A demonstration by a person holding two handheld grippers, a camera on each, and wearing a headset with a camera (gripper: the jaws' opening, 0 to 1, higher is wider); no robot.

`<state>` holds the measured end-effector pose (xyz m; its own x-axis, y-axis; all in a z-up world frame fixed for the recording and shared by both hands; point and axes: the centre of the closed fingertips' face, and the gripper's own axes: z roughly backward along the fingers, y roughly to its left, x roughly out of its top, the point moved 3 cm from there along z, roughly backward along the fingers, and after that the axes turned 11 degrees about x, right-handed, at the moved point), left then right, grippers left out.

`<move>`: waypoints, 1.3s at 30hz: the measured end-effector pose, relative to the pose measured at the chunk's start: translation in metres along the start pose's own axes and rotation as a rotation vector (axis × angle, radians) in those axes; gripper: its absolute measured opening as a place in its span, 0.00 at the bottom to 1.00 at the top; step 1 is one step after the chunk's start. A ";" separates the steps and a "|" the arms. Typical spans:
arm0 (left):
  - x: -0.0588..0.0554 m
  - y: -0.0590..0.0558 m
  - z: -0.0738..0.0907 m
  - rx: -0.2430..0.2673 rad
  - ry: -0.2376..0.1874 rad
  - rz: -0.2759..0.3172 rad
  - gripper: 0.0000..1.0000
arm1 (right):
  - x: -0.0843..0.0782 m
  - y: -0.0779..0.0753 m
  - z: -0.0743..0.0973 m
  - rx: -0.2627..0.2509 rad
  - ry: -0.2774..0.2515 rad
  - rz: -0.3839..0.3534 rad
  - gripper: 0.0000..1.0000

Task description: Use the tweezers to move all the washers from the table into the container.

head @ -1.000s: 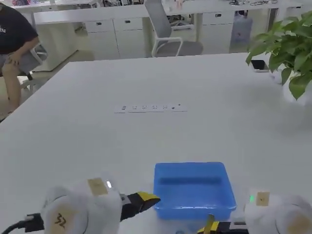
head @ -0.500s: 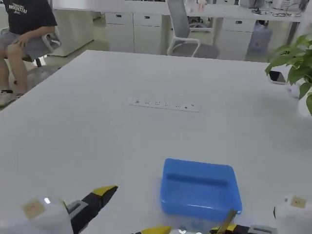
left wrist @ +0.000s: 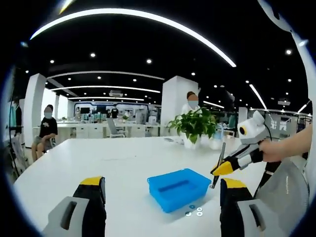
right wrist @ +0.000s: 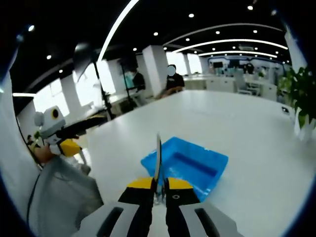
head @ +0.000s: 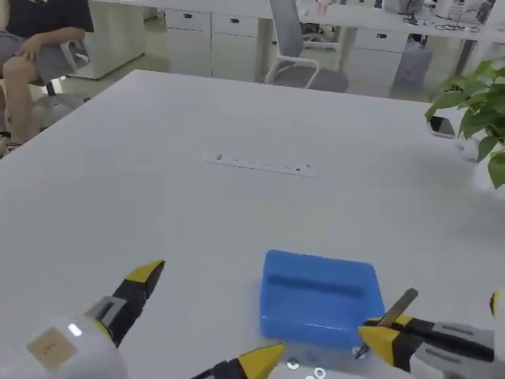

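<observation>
Clamps the right gripper (right wrist: 158,185) shut on the tweezers (right wrist: 158,153), slim blades running forward past the yellow tips. Holds the left gripper (head: 207,314) with its 2 jaws spread wide, gripping nothing. Shows about 3 washers (left wrist: 193,211) flat on the white table (head: 237,213), just in front of the blue container (head: 319,296), with the tweezer tips hanging near them but apart. Reads as the approach to a pick, with no washer made out inside the container. Calls next for lowering the tips over 1 washer, pinching its rim, then lifting it over the wall.
</observation>
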<state>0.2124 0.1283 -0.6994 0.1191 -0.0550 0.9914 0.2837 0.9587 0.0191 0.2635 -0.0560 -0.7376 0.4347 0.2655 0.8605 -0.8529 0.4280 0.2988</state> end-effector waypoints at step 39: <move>0.006 -0.019 0.000 -0.110 -0.005 0.126 0.96 | -0.011 -0.085 -0.053 -0.141 0.099 0.055 0.05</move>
<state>0.2077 0.1098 -0.6939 0.1554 0.0652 0.9857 0.3696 0.9215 -0.1192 0.3470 -0.0495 -0.7941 0.4210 0.3728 0.8269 -0.8304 0.5252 0.1859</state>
